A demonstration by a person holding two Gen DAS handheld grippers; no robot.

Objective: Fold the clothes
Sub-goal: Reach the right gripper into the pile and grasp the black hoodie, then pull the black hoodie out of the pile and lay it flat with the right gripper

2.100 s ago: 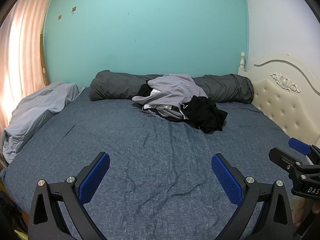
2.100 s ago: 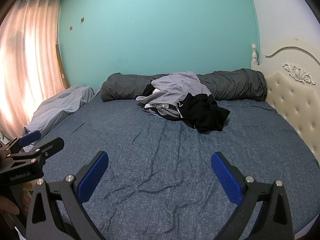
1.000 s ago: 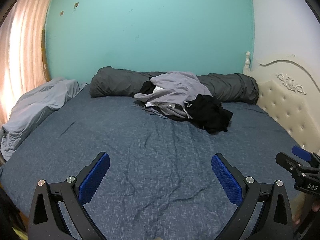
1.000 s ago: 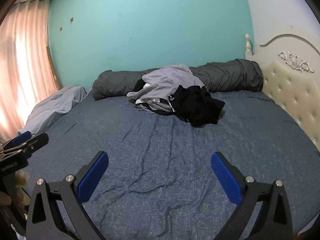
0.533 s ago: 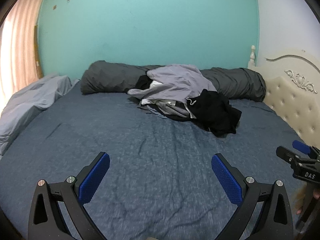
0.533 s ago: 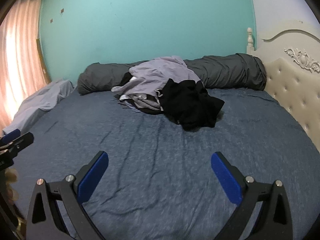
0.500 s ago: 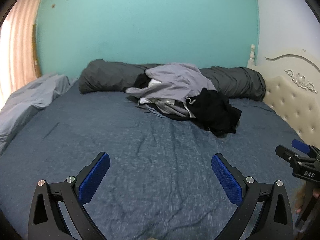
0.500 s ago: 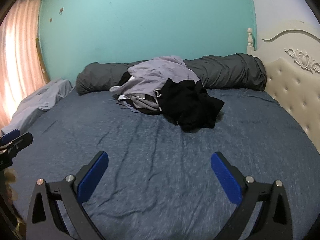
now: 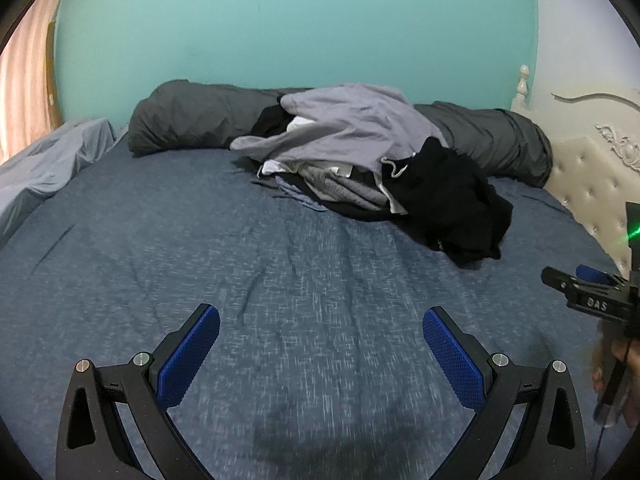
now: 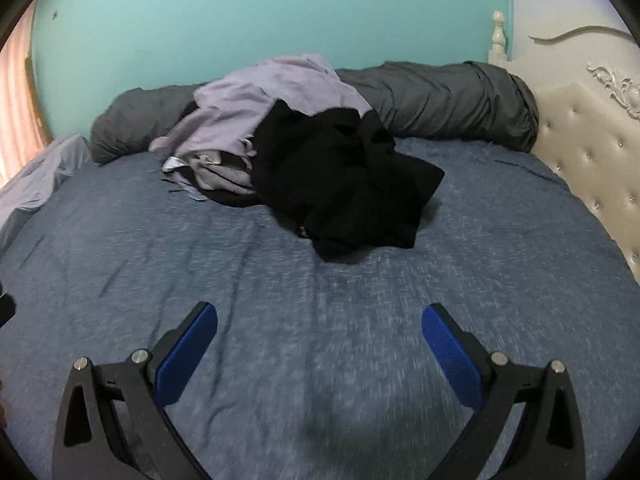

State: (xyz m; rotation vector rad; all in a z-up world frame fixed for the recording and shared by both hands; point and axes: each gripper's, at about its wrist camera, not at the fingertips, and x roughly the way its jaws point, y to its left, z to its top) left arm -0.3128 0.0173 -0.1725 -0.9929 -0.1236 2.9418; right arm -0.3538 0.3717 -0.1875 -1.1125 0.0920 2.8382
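Note:
A heap of clothes lies at the far middle of the blue bed (image 9: 280, 272). A lilac-grey garment (image 9: 352, 128) tops the heap, and a crumpled black garment (image 9: 452, 200) spills off its right side toward me. In the right wrist view the black garment (image 10: 344, 184) is nearest, with the lilac-grey garment (image 10: 256, 96) behind it. My left gripper (image 9: 320, 344) is open over bare sheet, well short of the heap. My right gripper (image 10: 320, 340) is open too, nothing between its fingers, pointing at the black garment. The right gripper (image 9: 588, 292) also shows at the right edge of the left wrist view.
A long dark grey rolled duvet (image 9: 192, 120) lies along the far teal wall. A light grey-blue sheet (image 9: 48, 168) is bunched at the bed's left side. A cream tufted headboard (image 10: 592, 160) bounds the right side. Pink curtains (image 9: 24, 80) hang at far left.
Both grippers have moved forward over the bed toward the clothes heap, which now looks larger. The right gripper has swung toward the black garment. Both stay open.

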